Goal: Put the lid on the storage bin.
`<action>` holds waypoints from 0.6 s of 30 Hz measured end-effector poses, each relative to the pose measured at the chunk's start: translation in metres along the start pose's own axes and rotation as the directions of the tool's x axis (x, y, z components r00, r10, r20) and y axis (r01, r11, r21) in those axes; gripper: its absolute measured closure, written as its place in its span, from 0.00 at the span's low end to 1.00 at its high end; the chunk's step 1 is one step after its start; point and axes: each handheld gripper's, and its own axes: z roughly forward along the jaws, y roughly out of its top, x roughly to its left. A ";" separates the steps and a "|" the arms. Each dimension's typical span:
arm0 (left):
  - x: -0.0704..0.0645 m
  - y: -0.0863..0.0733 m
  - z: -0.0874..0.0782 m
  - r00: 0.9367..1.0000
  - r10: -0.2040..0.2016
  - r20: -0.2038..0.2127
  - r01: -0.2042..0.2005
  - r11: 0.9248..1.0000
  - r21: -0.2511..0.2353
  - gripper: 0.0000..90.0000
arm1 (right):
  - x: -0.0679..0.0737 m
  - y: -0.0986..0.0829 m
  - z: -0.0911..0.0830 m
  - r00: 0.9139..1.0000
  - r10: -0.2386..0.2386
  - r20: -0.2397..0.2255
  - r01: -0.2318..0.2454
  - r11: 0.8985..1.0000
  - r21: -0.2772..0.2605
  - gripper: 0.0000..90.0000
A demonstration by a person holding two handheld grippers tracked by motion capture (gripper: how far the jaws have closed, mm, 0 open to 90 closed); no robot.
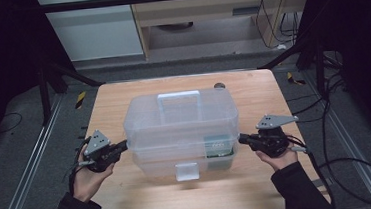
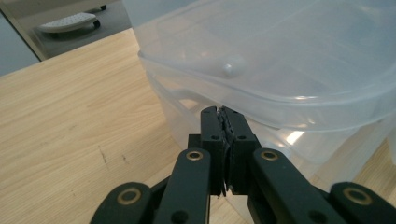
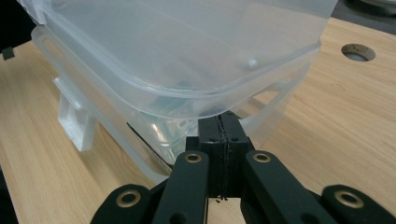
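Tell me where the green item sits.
In the high view, the green item lies inside the clear box, at its front right corner, nearest the right gripper.

**Clear lidded box, lid lifted off its base**

The clear plastic box [image 1: 182,135] sits at the middle of my table, its long side running from nine to three o'clock. It is translucent, with rounded corners. The lid [image 1: 180,116] is deep, has a flat rectangular handle on top toward twelve o'clock, and sits raised above the base [image 1: 178,162] with a gap between their rims at both ends. A white latch tab [image 1: 186,171] hangs at the six o'clock side. Through the base wall, at about four o'clock, I see a green and white item [image 1: 219,146]; I cannot tell what it is.
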 end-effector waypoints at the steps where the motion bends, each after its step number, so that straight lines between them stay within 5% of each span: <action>1: 0.000 0.000 0.000 1.000 0.005 -0.005 -0.005 1.000 0.005 0.97 | 0.000 -0.001 0.000 1.000 -0.002 0.005 0.002 1.000 0.007 1.00; 11: 0.016 -0.012 0.006 0.997 -0.028 -0.067 0.030 0.999 0.042 0.93 | -0.011 -0.013 0.003 0.997 -0.013 0.075 0.009 0.998 0.060 1.00; 18: 0.040 -0.033 0.013 0.985 -0.086 -0.150 0.095 0.994 0.058 0.82 | -0.031 -0.029 0.008 0.985 0.039 0.171 -0.050 0.997 0.060 0.96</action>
